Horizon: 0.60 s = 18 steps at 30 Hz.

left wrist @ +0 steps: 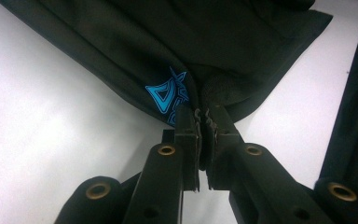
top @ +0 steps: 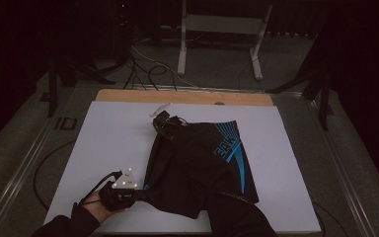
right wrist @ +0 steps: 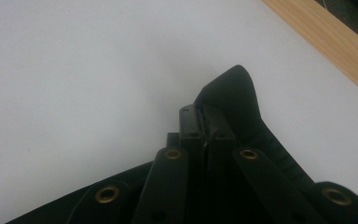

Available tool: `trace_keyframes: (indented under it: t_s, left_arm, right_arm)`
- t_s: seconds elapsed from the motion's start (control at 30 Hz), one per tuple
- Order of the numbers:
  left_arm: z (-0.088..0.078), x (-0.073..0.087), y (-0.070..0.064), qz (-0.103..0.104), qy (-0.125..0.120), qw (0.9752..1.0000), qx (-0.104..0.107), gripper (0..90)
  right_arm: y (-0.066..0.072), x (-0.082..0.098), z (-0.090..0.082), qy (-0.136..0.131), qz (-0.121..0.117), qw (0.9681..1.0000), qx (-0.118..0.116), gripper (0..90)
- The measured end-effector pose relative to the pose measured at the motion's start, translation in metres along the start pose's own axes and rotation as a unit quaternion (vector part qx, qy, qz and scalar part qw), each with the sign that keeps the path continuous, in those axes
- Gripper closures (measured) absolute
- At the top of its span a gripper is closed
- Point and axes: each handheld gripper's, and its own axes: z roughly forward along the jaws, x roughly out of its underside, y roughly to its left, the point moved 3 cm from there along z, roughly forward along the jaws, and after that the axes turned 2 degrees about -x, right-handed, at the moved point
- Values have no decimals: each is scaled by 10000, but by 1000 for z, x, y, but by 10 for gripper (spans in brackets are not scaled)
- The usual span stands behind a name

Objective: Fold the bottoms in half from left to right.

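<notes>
On the white desk (top: 108, 143), seen from above, a pair of black shorts (top: 197, 163) with blue stripes lies between two tools. The left hand-held gripper (top: 139, 194) sits at the garment's near-left corner, and the right hand-held gripper (top: 167, 124) reaches to its far-left corner, so the held edge runs front to back along the shorts' left side. The right sleeve (top: 239, 217) crosses over the cloth.

Along the left hand-held gripper (left wrist: 203, 122), the jaws are clenched on a fold of the shorts (left wrist: 205, 42), just beside a blue logo (left wrist: 168, 95); the fabric spreads away ahead.

Along the right hand-held gripper (right wrist: 205, 119), the jaws are pressed together on a black hem corner (right wrist: 233, 91), which juts just past the tips over bare desk (right wrist: 74, 74). Any lift or fold probably turns on this shared edge.
</notes>
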Motion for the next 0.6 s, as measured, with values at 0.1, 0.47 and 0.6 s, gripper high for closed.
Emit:
trace_keyframes:
  t_s: [0.1, 0.47, 0.6]
  left_arm:
    - [0, -2, -2, 13, 3, 10000, 36, 854]
    - [0, -13, -8, 118, -52, 9998, 120, 854]
    - [0, -20, -11, 185, -75, 9997, 149, 854]
  right_arm:
    - [0, 1, -4, -30, 3, 10000, -47, 884]
    - [-5, 3, -17, -118, 30, 9999, -61, 884]
    - [-9, 3, -23, -142, -47, 9999, -54, 884]
